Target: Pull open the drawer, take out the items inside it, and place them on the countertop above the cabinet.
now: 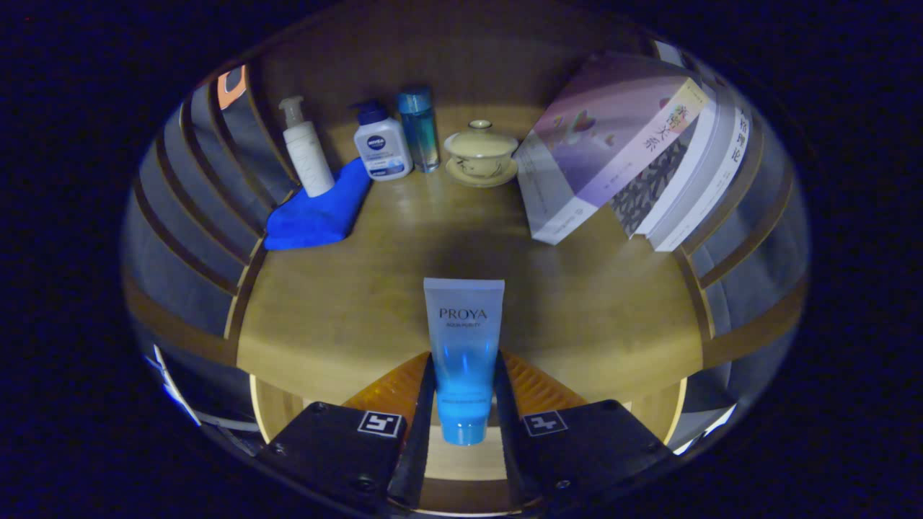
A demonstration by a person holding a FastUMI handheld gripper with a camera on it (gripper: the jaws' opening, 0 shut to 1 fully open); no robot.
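The jaws held a blue tube above the counter, seemingly mid-placement; next, lowering it and letting go.

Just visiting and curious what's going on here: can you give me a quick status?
Tongs shut on blue tube, cap toward camera. Tube held over wooden countertop. Countertop ahead of tube bare; bottles, blue cloth, lidded cup, books stand farther back.
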